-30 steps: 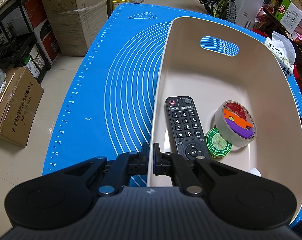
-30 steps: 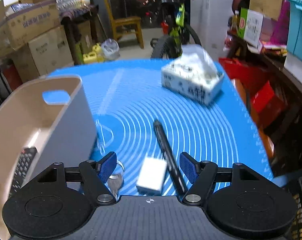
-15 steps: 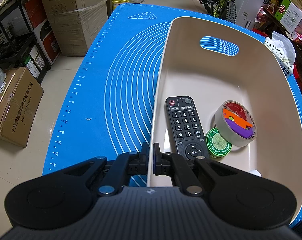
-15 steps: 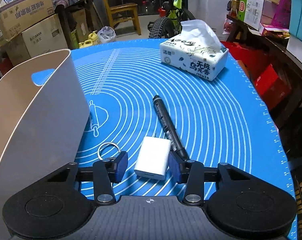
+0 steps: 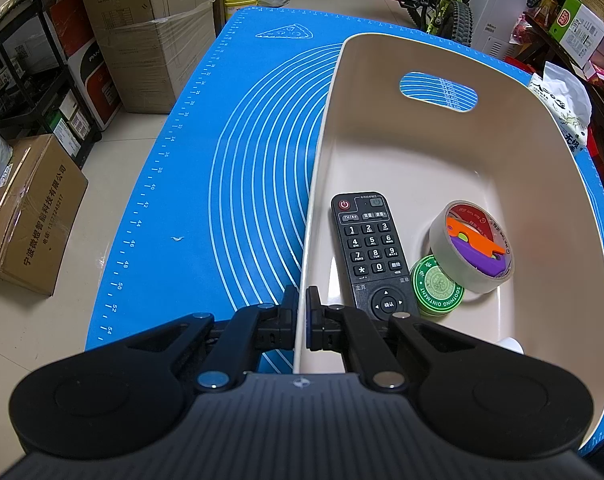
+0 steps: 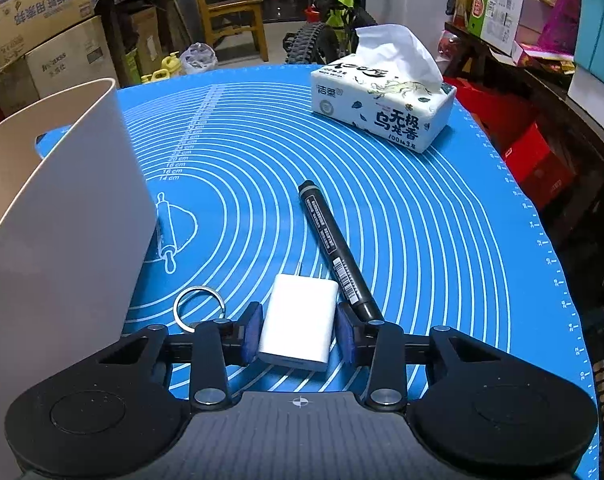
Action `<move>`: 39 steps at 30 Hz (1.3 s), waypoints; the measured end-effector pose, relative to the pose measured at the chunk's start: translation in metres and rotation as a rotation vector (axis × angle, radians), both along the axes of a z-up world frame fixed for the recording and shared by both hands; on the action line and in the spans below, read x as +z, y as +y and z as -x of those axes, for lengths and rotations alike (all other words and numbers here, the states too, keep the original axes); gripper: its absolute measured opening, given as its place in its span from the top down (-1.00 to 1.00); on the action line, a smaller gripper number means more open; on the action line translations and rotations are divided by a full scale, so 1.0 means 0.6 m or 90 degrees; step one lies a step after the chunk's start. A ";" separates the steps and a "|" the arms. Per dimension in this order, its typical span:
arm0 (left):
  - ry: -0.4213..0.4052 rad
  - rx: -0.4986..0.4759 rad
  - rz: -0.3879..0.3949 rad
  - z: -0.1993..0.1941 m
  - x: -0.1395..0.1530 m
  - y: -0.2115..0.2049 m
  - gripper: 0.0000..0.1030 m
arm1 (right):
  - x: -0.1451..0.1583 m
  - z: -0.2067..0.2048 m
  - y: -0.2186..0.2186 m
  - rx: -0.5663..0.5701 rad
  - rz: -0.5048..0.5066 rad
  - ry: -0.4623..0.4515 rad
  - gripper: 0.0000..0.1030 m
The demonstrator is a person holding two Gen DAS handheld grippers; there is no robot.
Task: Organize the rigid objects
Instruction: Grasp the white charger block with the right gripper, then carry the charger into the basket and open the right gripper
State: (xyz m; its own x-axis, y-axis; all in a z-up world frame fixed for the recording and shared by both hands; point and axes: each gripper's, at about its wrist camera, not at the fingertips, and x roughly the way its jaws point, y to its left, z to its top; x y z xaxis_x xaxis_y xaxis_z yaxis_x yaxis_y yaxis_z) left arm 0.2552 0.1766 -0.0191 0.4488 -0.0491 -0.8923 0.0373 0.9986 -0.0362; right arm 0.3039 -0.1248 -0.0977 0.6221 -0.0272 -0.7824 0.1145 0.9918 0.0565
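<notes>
Mat [image 6: 442, 216]: blue, wide bare stretch between bin and right edge.
Bin [image 5: 550, 184]: beige, tall walls, left gripper [image 5: 301, 312] clamped on its near rim; holds remote [image 5: 368, 248], tape roll [image 5: 472, 246], green tin [image 5: 436, 284].
Tissue pack [image 6: 382, 108]: far side, well apart.
Marker [image 6: 334, 240]: black, just right of charger.
Charger [image 6: 299, 326]: white block, prongs pointing away, lying on mat between right gripper [image 6: 297, 330] pads; jaws closing, narrow gaps.
Key ring [image 6: 199, 307]: near bin wall.

The mat [image 6: 422, 216] is bright blue with white concentric arcs. The bin [image 5: 482, 152] is cream. In it lie a black remote [image 5: 368, 252], a green tin [image 5: 436, 286] and a tape roll [image 5: 472, 246] with orange and purple pieces. The charger [image 6: 299, 322] is white, the marker [image 6: 334, 242] black.
</notes>
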 end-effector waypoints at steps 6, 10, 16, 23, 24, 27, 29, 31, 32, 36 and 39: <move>0.000 0.000 0.002 0.000 0.001 0.002 0.90 | 0.012 0.014 0.000 0.001 -0.001 -0.014 0.17; 0.000 0.001 0.003 0.000 0.003 0.003 0.90 | 0.033 0.026 0.004 0.018 0.002 -0.033 0.17; 0.000 0.000 0.003 0.000 0.002 0.003 0.90 | 0.079 0.035 0.010 0.027 -0.005 -0.072 0.17; 0.000 0.000 0.003 0.000 0.002 0.003 0.90 | 0.151 0.043 0.039 0.053 -0.020 -0.139 0.17; 0.000 0.000 0.003 0.000 0.002 0.003 0.90 | 0.162 0.044 0.045 0.060 -0.023 -0.149 0.17; 0.000 0.000 0.003 0.000 0.002 0.003 0.90 | 0.191 0.047 0.066 0.083 -0.031 -0.175 0.17; 0.000 0.000 0.003 0.000 0.002 0.003 0.90 | 0.207 0.048 0.082 0.103 -0.037 -0.188 0.17; 0.000 0.000 0.003 0.000 0.002 0.003 0.90 | 0.219 0.048 0.101 0.126 -0.042 -0.196 0.17; 0.000 0.000 0.003 0.000 0.002 0.003 0.90 | 0.223 0.048 0.112 0.139 -0.045 -0.197 0.17; 0.000 0.000 0.003 0.000 0.003 0.003 0.90 | 0.223 0.044 0.155 0.187 -0.044 -0.189 0.17; 0.000 0.000 0.003 0.000 0.003 0.003 0.90 | 0.215 0.040 0.184 0.215 -0.037 -0.172 0.17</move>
